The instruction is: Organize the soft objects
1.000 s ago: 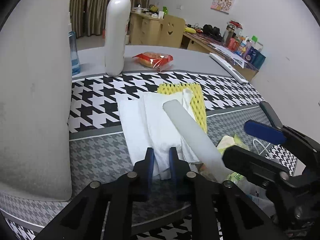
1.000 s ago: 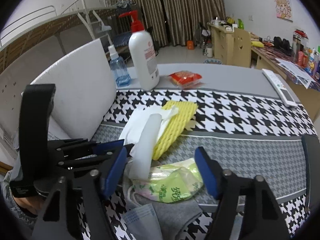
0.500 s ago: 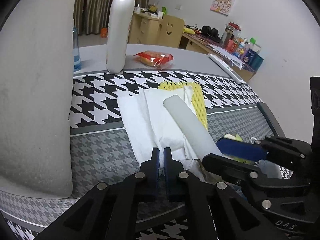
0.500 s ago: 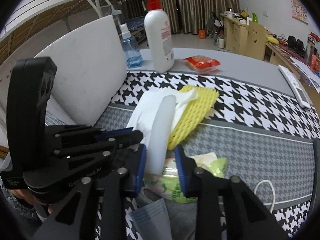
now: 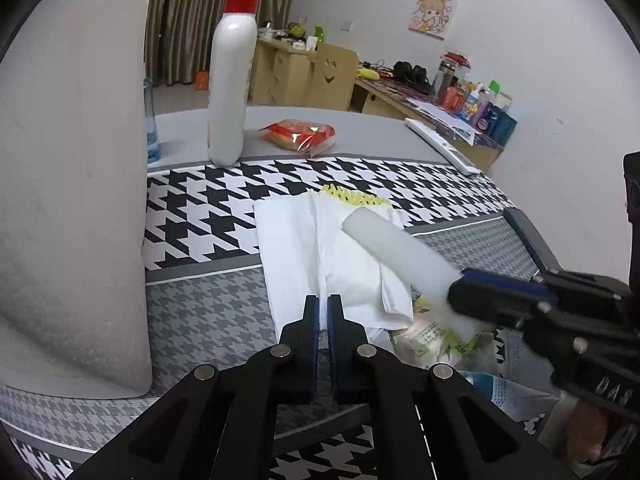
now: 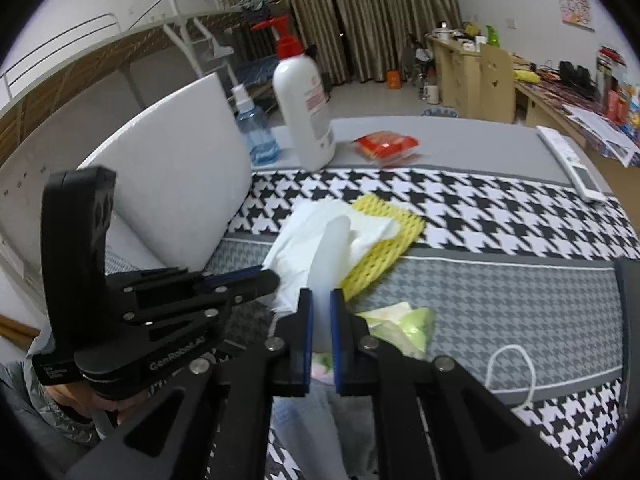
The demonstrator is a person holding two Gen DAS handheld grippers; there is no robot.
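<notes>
While the left gripper (image 5: 323, 310) pinches the near edge of the white tissue (image 5: 320, 256), fingers nearly together, the right gripper (image 6: 321, 312) clamps the near end of a white foam tube (image 6: 330, 248). The tube slants over the tissue (which overlaps a yellow sponge (image 6: 386, 246)) on the houndstooth mat (image 6: 500, 208); a green packet (image 6: 404, 322) lies near right.

A lived-in home bedroom: a bunk bed frame (image 6: 80, 60), brown curtains (image 6: 380, 16), a wooden smiley-face cabinet (image 5: 316, 76), a cartoon wall poster (image 5: 434, 16), and a toiletry-cluttered desk (image 5: 452, 108).
</notes>
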